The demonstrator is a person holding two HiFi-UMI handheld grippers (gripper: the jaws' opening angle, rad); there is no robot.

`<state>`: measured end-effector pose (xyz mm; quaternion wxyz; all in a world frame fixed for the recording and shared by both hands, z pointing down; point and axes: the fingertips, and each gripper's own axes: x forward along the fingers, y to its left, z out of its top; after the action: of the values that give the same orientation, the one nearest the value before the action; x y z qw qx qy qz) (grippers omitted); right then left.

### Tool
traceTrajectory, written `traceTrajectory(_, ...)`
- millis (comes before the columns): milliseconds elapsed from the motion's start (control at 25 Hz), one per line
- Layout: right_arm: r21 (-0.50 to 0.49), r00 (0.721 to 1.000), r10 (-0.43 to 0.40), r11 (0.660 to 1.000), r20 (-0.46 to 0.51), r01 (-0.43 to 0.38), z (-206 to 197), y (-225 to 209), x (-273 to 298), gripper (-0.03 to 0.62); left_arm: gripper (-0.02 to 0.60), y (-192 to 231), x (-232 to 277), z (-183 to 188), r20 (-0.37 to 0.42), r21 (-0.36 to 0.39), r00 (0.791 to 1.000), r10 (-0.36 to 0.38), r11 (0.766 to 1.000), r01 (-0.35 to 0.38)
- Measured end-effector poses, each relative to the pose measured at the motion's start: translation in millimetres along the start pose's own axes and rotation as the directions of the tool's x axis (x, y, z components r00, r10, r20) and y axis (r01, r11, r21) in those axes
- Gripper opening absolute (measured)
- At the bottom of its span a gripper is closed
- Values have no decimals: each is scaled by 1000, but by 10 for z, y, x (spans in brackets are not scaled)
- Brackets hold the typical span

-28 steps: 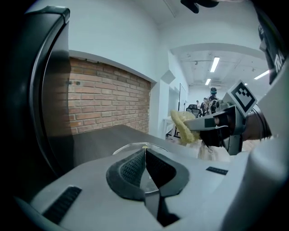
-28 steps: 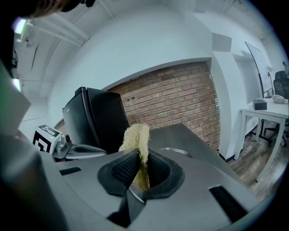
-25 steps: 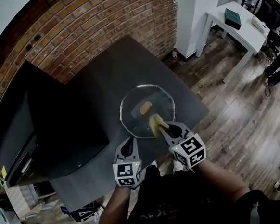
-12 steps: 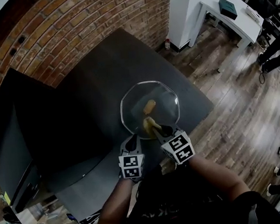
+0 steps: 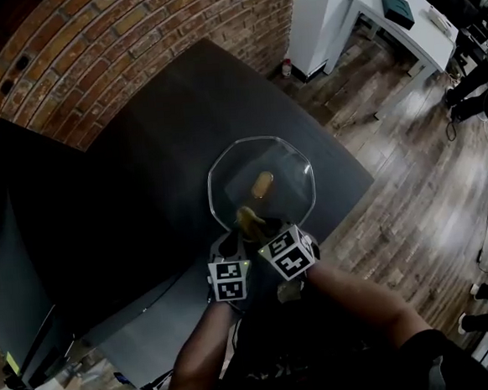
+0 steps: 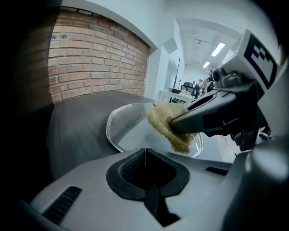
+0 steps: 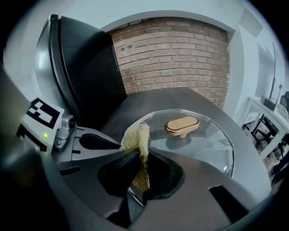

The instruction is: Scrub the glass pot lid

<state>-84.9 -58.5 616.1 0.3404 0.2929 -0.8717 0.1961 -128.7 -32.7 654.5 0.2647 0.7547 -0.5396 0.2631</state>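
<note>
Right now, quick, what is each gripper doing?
Left gripper: closed, nothing in it.
Right gripper: closed on the yellow scrubber.

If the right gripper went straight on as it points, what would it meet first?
Likely the glass lid: the scrubber in the right gripper sits at its near rim; higher, the knob.

Clear glass lid (image 5: 286, 168) — flat, tan knob (image 5: 262, 183) up, by the dark table's (image 5: 163, 129) edge, yellow fibrous scrubber (image 5: 248, 221) at its near rim
</note>
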Motion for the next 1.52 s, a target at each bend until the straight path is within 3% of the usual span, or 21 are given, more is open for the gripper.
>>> traceTrajectory(280,-62,997,-3,998,-81,-2,-118,125,157,48,34,-17,11,1,-8,30,1000,4,1000,-4)
traceTrajectory(560,-59,994,0,998,-110,-6,-168,100,177,48,34,-19,16,-1,-27,30,1000,11,1000,-10)
traceTrajectory(1000,42,994,-5,999,-106,10,-217,-190,68,49,34,-10,22,-12,-45,22,999,12,1000,-11)
traceTrajectory(1520,168,992,-81,981,-99,97,-312,-823,-201,49,34,-14,19,-21,-52,23,998,29,999,-28)
